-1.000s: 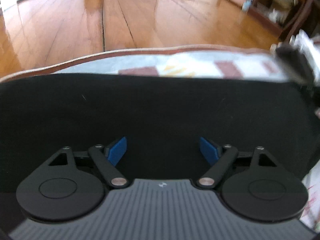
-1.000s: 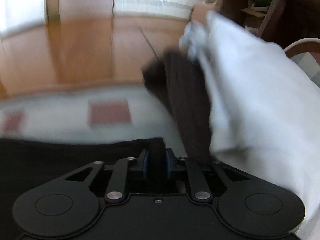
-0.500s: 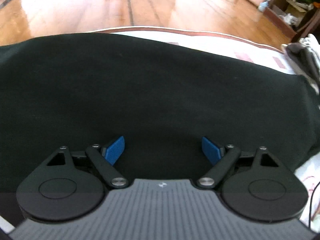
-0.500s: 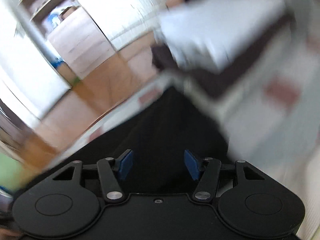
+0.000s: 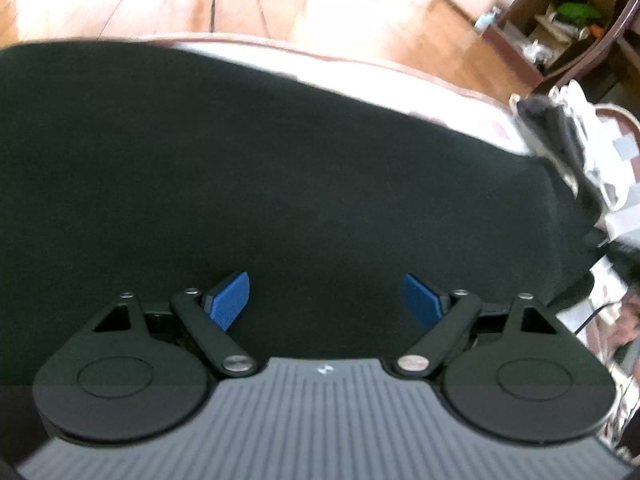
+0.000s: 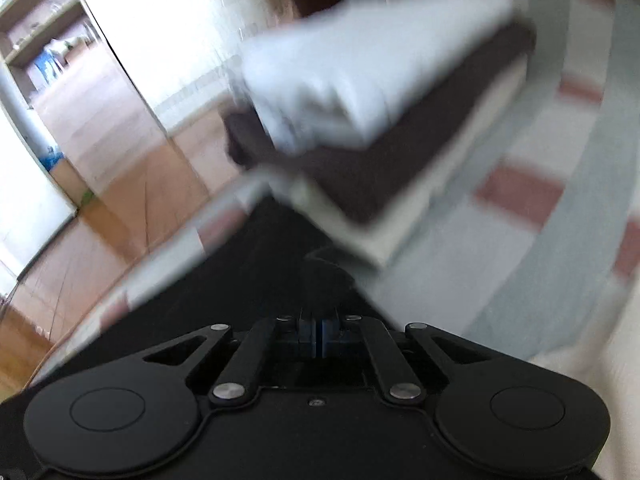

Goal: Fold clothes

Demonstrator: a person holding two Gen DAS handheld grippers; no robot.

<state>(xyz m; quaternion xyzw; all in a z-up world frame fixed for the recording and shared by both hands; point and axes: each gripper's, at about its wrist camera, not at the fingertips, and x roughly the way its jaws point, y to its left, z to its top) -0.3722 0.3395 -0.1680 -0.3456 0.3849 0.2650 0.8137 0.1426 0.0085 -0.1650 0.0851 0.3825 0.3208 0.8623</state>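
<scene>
Over the black garment [image 5: 280, 168], left gripper [image 5: 326, 300] gapes; right gripper [image 6: 319, 338] pinches its edge.

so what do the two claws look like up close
Both match: the left claw and right claw have matte black linkage arms with silver rivets, round black discs either side and blue ribbed pads. The left body is ribbed grey with a small white mark; the right looks plain black.

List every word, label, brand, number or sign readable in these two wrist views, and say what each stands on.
No readable text in either view.
Left gripper body: a small pale logo mark, a symbol and no letters.
Items on the shelf: too small and blurred to read.
Black garment, stack of folded clothes, checked cover: no print visible.
</scene>
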